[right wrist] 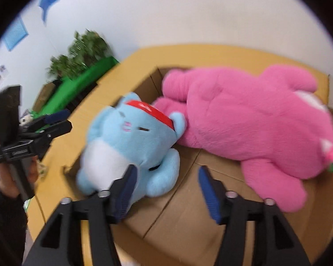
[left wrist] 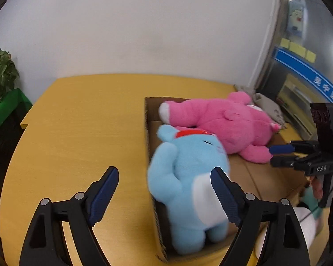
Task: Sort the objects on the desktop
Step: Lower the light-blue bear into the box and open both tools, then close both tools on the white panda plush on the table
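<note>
A light blue plush cat (left wrist: 188,188) with a red headband lies in a shallow cardboard box (left wrist: 147,119) on the yellow table; it also shows in the right wrist view (right wrist: 131,137). A large pink plush (left wrist: 230,122) lies behind it in the box, also seen in the right wrist view (right wrist: 250,124). My left gripper (left wrist: 164,197) is open and empty, its right finger in front of the blue plush. My right gripper (right wrist: 166,192) is open and empty above the box floor (right wrist: 184,210), beside the blue plush. The right gripper also shows in the left wrist view (left wrist: 275,155); the left gripper shows in the right wrist view (right wrist: 62,119).
The yellow table (left wrist: 77,133) spreads left of the box. A green planter with leaves (left wrist: 2,84) stands at the table's left edge, also in the right wrist view (right wrist: 82,66). Grey cloth (left wrist: 268,106) lies behind the box. A white wall is behind.
</note>
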The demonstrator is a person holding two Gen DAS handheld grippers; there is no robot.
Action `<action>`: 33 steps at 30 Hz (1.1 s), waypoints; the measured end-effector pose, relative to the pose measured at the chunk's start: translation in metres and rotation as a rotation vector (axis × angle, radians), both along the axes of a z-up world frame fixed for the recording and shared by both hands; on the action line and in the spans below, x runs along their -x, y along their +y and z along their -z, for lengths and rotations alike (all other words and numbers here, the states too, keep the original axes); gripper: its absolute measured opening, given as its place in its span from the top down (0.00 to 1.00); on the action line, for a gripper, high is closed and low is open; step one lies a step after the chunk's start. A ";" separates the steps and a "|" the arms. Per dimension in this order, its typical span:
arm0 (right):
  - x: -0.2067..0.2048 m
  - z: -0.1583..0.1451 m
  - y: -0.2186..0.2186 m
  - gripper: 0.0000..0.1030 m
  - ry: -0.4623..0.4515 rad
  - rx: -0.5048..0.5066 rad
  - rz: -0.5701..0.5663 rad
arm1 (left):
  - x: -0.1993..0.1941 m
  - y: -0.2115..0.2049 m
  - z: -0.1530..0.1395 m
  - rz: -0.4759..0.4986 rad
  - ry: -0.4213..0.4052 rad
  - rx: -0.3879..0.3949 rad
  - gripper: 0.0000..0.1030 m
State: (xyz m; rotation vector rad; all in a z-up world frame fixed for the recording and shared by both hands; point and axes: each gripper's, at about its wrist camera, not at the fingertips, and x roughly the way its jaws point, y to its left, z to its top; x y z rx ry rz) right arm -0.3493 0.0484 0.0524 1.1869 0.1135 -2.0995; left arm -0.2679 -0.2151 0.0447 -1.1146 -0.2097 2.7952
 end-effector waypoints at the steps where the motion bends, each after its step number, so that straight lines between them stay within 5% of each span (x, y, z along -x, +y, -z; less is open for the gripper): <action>1: -0.008 -0.008 0.012 0.40 0.014 0.007 -0.006 | -0.004 0.006 0.005 0.028 -0.016 0.010 0.14; 7: -0.034 -0.003 0.096 0.40 0.001 -0.086 0.067 | -0.020 0.029 0.055 0.110 -0.145 0.033 0.14; 11: -0.031 0.044 0.143 0.40 -0.119 -0.187 0.131 | -0.032 0.019 0.070 0.084 -0.168 -0.079 0.14; 14: -0.035 0.055 0.157 0.49 -0.143 -0.197 0.144 | -0.040 0.018 0.074 0.075 -0.173 -0.133 0.14; 21: -0.045 0.053 0.164 0.50 -0.153 -0.203 0.146 | -0.051 0.029 0.074 0.050 -0.171 -0.126 0.13; 26: -0.066 0.022 0.160 0.47 0.008 -0.234 0.152 | -0.078 0.048 0.047 0.025 -0.094 -0.029 0.12; 28: -0.088 -0.006 0.163 0.45 0.086 -0.156 0.130 | -0.096 0.058 0.033 0.052 -0.056 -0.024 0.11; 31: -0.145 -0.046 0.167 0.23 0.159 0.011 0.044 | -0.127 0.084 0.024 0.139 -0.023 -0.077 0.06; 33: -0.186 -0.055 0.160 0.23 0.176 0.083 -0.034 | -0.143 0.103 0.027 0.196 -0.020 -0.111 0.06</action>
